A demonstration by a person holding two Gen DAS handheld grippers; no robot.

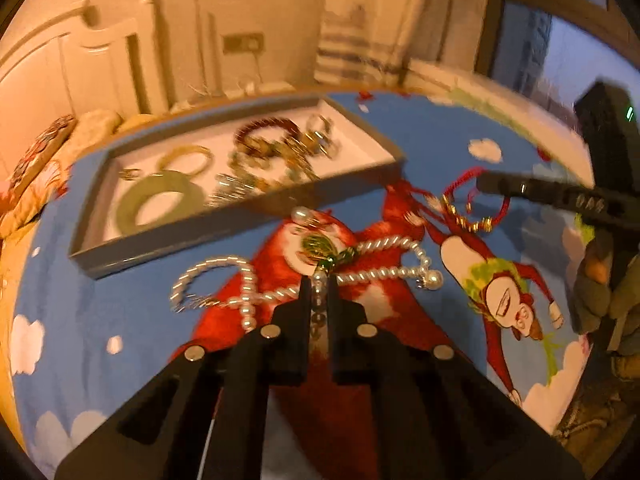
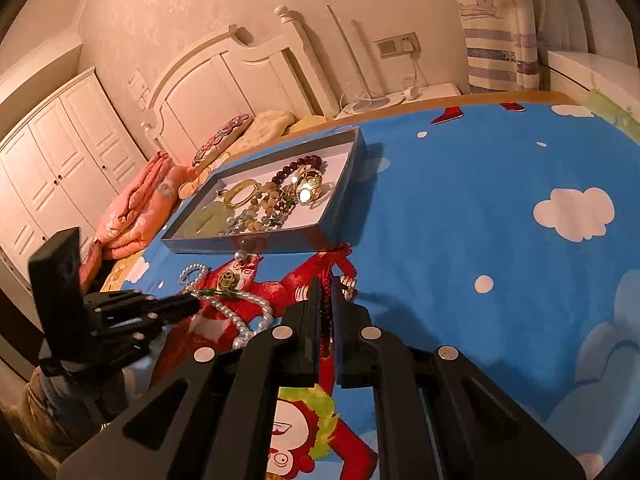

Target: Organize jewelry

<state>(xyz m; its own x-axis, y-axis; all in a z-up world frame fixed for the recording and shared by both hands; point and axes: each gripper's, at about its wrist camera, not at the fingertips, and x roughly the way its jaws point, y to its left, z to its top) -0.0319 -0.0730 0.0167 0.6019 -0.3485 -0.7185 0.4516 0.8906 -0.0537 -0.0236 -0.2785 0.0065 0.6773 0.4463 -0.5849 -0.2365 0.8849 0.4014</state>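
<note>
A pearl necklace (image 1: 384, 246) with a green pendant (image 1: 316, 245) lies in loops on the blue cartoon bedspread. My left gripper (image 1: 319, 280) is shut on one strand of it just below the pendant. The right wrist view shows the same grip, with the left gripper (image 2: 194, 305) at the pearl necklace (image 2: 240, 322). My right gripper (image 2: 327, 280) is shut on a red cord bracelet (image 1: 464, 220) with gold beads; its dark red cord shows between the fingers. In the left wrist view the right gripper (image 1: 482, 182) holds this bracelet just right of the grey tray (image 1: 160, 240).
The grey tray (image 2: 240, 245) holds several bangles and bead strings, among them a green jade bangle (image 1: 160, 200). Pillows and folded blankets (image 2: 136, 216) lie by the white headboard (image 2: 224, 76). The bedspread (image 2: 480, 200) right of the tray is bare.
</note>
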